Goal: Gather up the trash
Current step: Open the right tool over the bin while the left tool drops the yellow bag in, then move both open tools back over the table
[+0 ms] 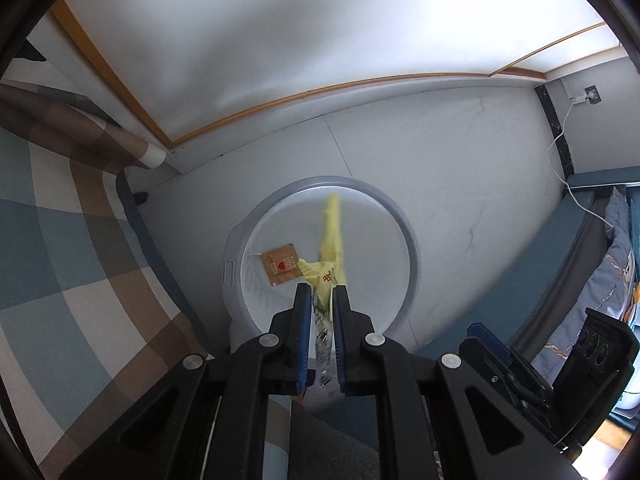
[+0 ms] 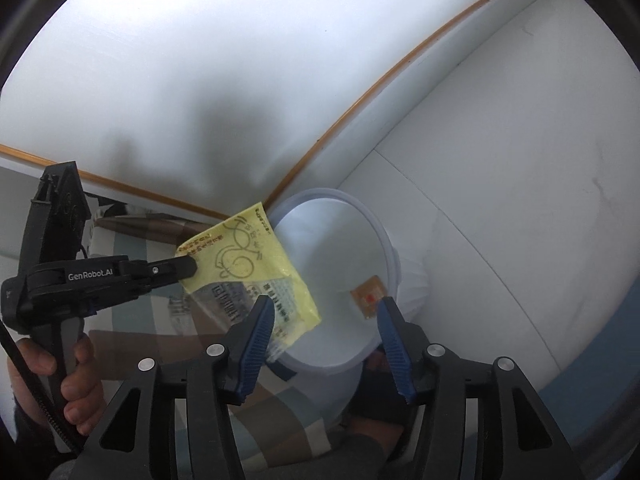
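Yellow wrapper (image 2: 248,264) hangs over the rim of the white bin (image 2: 384,240), pinched flat by the left gripper (image 1: 322,294) fingers. A brown packet (image 1: 281,264) lies inside the bin. Right gripper (image 2: 326,312) fingers spread, holding nothing, above the bin mouth.

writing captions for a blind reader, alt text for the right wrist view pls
The left tongs hold a yellow printed plastic wrapper over a round white bin containing a small brown packet; the open right tongs are empty.
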A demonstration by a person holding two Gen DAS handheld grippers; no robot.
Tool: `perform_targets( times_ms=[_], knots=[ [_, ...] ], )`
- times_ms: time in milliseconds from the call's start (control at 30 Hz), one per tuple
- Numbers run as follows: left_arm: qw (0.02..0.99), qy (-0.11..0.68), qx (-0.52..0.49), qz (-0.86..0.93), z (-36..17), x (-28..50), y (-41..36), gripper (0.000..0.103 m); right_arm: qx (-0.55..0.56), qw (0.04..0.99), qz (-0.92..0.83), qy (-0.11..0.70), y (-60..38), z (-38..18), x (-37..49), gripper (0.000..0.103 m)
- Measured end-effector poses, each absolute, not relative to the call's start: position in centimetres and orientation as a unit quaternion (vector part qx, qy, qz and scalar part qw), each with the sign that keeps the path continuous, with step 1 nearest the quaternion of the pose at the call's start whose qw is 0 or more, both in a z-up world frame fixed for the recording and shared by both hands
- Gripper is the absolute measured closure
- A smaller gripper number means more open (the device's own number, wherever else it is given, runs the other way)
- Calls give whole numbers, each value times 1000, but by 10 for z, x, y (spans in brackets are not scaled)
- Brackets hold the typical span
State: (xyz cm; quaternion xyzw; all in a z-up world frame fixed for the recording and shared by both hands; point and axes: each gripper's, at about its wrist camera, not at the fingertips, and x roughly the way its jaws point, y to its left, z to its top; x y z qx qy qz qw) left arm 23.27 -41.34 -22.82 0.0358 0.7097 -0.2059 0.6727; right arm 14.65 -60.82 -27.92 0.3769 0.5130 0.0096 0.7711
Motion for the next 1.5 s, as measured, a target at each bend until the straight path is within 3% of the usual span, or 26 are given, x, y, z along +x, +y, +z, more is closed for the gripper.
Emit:
perform_targets(
  times_ms=[133, 300, 367, 500, 733, 1500],
  knots=[
    [678, 707, 27, -201, -222, 232, -410, 66, 375, 775, 9, 509, -608, -277, 143, 48],
    [698, 686, 18, -205, -202, 228, -400, 59, 373, 782, 11, 500, -607, -268, 140, 46],
    [708, 675, 18, -206, -193, 225, -396, 48, 365, 786, 10, 498, -605, -263, 139, 42],
    [733, 647, 12, -211, -169, 217, -386, 46, 355, 794, 2, 493, -601, -252, 134, 31],
    [769, 604, 15, -209, -129, 197, -364, 43, 336, 812, -3, 478, -591, -223, 121, 21],
    [885, 432, -22, -171, -5, 128, -230, 42, 233, 901, 50, 362, -501, -70, 87, 14]
  ],
)
